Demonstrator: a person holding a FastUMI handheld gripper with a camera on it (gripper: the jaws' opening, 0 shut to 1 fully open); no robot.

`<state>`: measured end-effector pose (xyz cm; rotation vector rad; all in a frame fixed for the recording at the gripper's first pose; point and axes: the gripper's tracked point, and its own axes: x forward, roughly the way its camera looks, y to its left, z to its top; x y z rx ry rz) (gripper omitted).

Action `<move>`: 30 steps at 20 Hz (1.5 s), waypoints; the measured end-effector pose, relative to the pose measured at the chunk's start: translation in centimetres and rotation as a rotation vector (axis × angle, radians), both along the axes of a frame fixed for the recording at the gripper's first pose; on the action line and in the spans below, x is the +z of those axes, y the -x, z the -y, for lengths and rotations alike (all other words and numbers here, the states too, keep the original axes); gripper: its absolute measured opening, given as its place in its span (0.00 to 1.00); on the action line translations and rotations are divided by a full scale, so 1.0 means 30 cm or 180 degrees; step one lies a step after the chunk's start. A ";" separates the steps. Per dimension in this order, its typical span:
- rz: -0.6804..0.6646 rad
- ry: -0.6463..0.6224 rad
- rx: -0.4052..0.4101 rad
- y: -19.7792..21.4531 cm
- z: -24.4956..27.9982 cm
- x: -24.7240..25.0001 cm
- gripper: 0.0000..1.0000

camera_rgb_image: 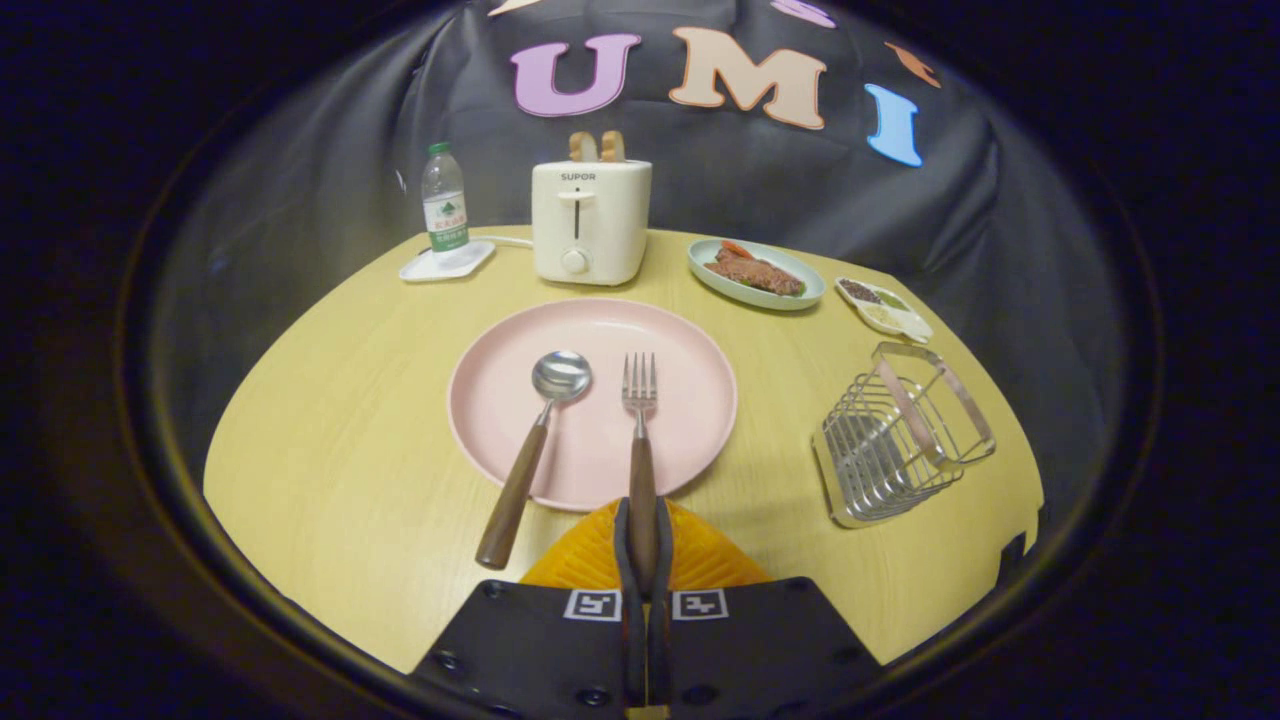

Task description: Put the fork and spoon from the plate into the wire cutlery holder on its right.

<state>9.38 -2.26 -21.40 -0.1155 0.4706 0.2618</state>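
With the gripper [643,525] closed on the fork's [640,440] wooden handle, its tines over the pink plate [500,400] beside the spoon [535,440], lift level, clear the rim, then tip handle-down over the wire cutlery holder [900,440].

Spoon [535,440] left of fork [640,440] on plate [690,350].
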 end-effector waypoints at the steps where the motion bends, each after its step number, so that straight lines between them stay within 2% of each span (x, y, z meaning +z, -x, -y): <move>1: 0.0014 0.0044 -0.0018 0.001 0.006 0.014 0.04; 9: 0.0052 0.0051 -0.0198 0.026 0.095 0.190 0.04; 12: 0.0047 -0.0045 -0.0350 0.051 0.162 0.286 0.04; 15: -0.0034 0.0029 -0.0596 0.074 0.277 0.357 0.04; 20: -0.0478 0.0112 -0.0922 0.125 0.422 0.394 0.04; 23: -0.0853 0.0114 -0.1006 0.145 0.461 0.370 0.04; 26: -0.1113 0.0062 -0.1094 0.134 0.484 0.355 0.04; 30: -0.1539 -0.0160 -0.1364 0.111 0.508 0.317 0.04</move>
